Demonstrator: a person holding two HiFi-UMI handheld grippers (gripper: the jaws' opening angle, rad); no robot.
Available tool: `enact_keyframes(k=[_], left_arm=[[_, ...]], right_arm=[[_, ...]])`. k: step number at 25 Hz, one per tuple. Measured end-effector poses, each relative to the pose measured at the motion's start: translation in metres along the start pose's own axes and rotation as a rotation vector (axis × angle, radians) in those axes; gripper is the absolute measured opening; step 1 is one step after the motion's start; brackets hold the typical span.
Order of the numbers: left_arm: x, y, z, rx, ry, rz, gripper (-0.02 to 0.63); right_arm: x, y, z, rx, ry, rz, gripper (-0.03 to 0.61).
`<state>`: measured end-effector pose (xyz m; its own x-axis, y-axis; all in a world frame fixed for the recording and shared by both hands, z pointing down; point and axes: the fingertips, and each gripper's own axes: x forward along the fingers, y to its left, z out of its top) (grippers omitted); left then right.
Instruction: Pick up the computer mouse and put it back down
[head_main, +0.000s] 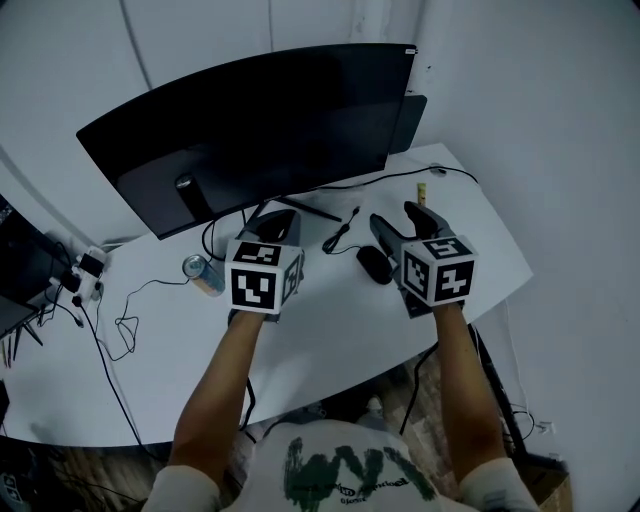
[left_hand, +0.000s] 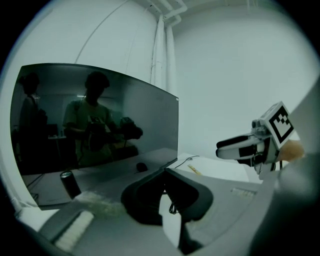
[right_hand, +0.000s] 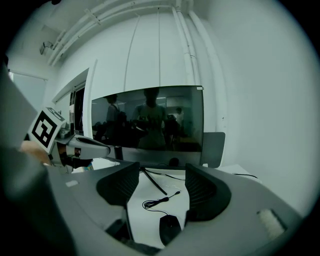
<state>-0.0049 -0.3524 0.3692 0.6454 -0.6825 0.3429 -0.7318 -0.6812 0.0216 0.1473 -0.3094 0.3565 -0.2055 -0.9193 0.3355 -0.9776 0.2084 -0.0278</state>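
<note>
While the computer mouse (right_hand: 170, 227) lies on the desk (head_main: 335, 335) just beneath the right gripper (right_hand: 161, 175), whose jaws stand apart and empty, the jaws are best lowered squarely astride it before being closed.

I see worktop (head_main: 330, 330) smooth matt white | monitor screen (head_main: 250, 120) glossy, mirror-like | computer mouse (head_main: 374, 265) matt black plastic | can (head_main: 203, 273) shiny metal

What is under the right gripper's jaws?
The mouse lies on the table below the gap of the open right gripper, untouched. A coiled cable lies just beyond it. The gripper's body covers the mouse's near end.
</note>
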Motion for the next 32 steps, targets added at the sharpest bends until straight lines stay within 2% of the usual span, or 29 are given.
enact_keyframes(k=[14,23,32], left_arm=[[0.017,-0.011,-0.005,-0.056,0.015,0.182,0.003],[0.027,-0.032,-0.031,-0.063,0.043,0.19,0.003],[0.029,-0.035,-0.06,-0.101,0.061,0.193,0.003]], right_arm=[[0.022,-0.03,-0.048,-0.051,0.123,0.166,0.288],[0.029,-0.036,-0.086,-0.046,0.223,0.207,0.298],[0.048,-0.028,-0.137,-0.053,0.361,0.234,0.316]])
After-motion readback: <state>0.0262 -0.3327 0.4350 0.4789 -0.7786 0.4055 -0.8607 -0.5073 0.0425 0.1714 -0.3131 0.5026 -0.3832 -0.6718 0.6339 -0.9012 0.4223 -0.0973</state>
